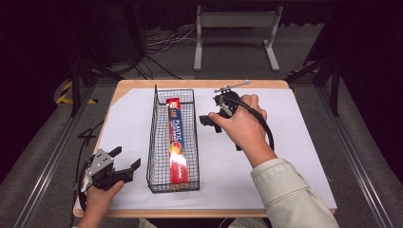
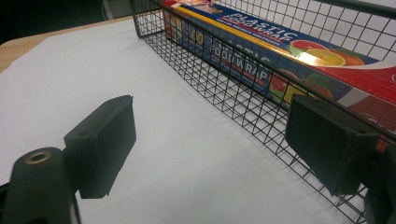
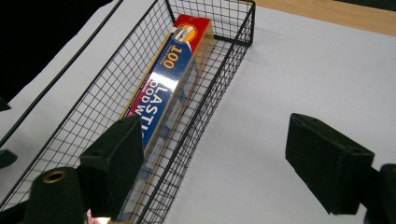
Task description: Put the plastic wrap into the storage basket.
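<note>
A box of plastic food wrap point(image 1: 177, 140) is seen lying lengthwise inside the wire basket point(image 1: 157, 142), which stands on the white sheet point(image 1: 294, 142) towards the left half of the table point(image 1: 138, 84). The placing looks done: the box rests flat on the basket floor and is gripped by nothing.

The left gripper point(image 1: 124, 165) is held spread near the table's near left corner, just beside the basket's left wall. The right gripper point(image 1: 205, 120) is likewise spread and empty, right of the basket towards the far edge. What may be left is little more than drawing the hands away (a judgement only).

The lettering on the box's side is readable in the left gripper view point(image 2: 243, 60); the box's far end and top face are given by the right gripper view point(image 3: 170, 70).
</note>
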`<state>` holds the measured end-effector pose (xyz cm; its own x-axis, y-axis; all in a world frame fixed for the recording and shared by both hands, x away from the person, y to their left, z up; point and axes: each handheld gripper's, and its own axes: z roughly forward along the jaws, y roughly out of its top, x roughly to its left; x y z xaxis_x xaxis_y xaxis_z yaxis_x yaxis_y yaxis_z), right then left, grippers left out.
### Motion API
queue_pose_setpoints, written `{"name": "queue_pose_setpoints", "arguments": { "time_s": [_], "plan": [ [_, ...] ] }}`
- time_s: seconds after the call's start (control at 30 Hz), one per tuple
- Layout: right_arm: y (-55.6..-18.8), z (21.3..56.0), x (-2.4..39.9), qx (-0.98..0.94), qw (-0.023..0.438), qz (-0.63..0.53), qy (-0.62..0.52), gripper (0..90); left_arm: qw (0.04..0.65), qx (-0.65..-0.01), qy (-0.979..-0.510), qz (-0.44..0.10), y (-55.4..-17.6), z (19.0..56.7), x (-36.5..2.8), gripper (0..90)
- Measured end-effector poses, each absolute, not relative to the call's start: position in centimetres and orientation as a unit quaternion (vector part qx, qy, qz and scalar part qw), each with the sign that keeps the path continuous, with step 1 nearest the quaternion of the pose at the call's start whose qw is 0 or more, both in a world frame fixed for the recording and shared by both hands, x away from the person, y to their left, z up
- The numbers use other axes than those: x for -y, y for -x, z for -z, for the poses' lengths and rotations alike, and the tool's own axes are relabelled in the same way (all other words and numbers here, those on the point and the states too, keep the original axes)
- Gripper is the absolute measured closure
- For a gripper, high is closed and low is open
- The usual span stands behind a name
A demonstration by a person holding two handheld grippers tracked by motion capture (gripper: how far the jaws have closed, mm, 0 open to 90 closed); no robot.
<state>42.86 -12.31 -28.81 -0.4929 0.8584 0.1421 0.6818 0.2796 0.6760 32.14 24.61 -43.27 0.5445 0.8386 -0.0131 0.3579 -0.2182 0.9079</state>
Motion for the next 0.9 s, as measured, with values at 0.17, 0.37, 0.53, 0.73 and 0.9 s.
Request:
{"name": "queue_pose_setpoints", "arguments": {
  "time_s": [0.17,0.37,0.53,0.73,0.9],
  "plan": [
    [-42.4,28.8,14.4,-0.796,0.134,-0.36,-0.468,18.1,0.473,-0.403,-0.741,-0.255,-32.1,43.3,-24.5,17.0],
    [-41.8,28.3,17.0,-0.794,0.137,-0.385,-0.449,17.0,0.473,-0.406,-0.74,-0.253,-32.1,43.3,-24.6,17.0],
    [-41.3,28.0,19.5,-0.792,0.129,-0.403,-0.44,16.6,0.473,-0.406,-0.739,-0.255,-32.1,43.3,-24.8,17.1],
    [-40.9,27.9,21.8,-0.791,0.131,-0.414,-0.431,16.5,0.472,-0.407,-0.74,-0.255,-31.9,43.2,-24.8,17.0],
    [-40.4,27.8,24.0,-0.793,0.131,-0.424,-0.418,16.6,0.471,-0.41,-0.738,-0.256,-31.7,43.3,-25.0,17.1]
  ]
}}
